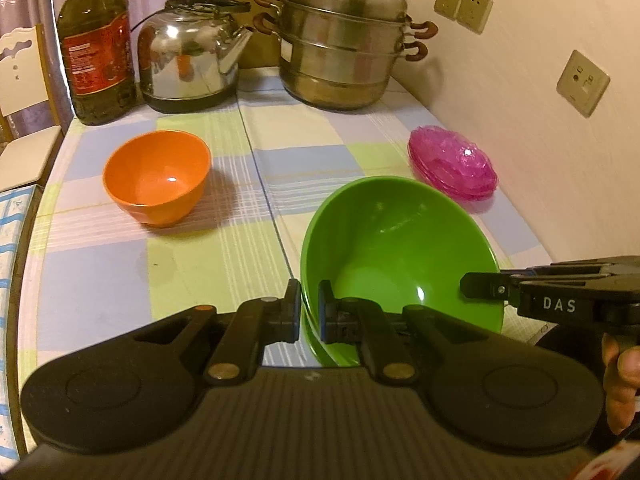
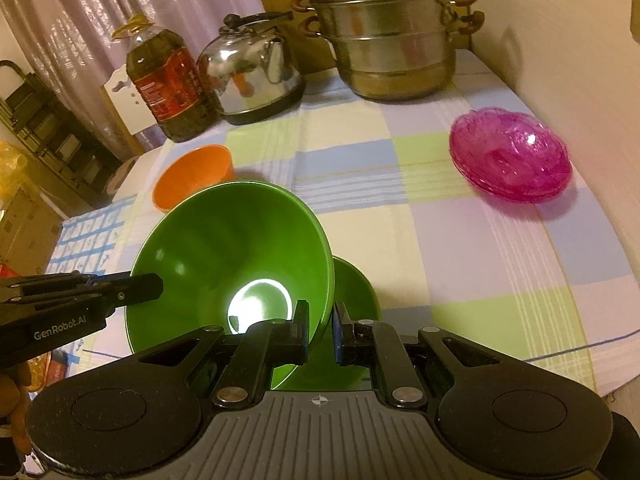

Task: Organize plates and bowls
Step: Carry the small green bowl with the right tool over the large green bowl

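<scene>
Both jaws clamp green bowl [image 1: 400, 248] — lifted

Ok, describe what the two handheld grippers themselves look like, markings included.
Both are matte black. The left gripper has two linkage arms with round metal pivot pins, broad rounded discs at each side, a ribbed grey body plate, and flat fingers edged in blue. The right gripper is built the same, with a small crosshair mark on its ribbed plate. White lettering reads "DAS" on the right gripper's side and "GenRobot.AI" on the left's.

A home kitchen: steel steamer pot [image 1: 344, 40], kettle [image 1: 188, 52] and oil bottle [image 1: 96, 48] crowd a checked tablecloth [image 1: 200, 272].
</scene>
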A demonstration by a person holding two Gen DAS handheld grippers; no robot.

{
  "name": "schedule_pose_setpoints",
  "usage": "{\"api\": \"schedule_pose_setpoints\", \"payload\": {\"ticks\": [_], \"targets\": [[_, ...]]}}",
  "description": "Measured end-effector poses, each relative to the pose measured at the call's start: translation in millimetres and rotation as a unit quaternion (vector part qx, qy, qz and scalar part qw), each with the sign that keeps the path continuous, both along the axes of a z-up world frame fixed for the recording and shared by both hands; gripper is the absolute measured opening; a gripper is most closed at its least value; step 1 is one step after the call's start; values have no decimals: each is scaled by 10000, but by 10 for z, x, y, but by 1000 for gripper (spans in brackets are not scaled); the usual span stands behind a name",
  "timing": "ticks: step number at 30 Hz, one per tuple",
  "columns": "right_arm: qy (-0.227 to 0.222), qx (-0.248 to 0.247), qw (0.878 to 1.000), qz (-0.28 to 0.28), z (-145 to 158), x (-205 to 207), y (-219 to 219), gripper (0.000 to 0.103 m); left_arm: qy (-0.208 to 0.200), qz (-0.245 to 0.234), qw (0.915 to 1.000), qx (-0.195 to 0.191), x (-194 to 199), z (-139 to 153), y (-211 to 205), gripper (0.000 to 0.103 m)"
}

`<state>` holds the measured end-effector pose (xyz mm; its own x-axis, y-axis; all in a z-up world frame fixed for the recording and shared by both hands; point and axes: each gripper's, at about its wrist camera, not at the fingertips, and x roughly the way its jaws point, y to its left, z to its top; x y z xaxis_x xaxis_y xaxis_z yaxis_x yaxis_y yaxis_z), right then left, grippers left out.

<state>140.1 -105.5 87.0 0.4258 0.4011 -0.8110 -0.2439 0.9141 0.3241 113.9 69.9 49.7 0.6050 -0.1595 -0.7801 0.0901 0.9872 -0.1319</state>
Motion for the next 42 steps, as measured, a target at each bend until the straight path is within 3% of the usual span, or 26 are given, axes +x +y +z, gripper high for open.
{"api": "schedule_pose_setpoints", "payload": {"ticks": [42], "targets": [[323, -431, 9985, -63, -498, 104, -46, 11, 441, -120, 9988, 169, 241, -534, -179, 7]]}}
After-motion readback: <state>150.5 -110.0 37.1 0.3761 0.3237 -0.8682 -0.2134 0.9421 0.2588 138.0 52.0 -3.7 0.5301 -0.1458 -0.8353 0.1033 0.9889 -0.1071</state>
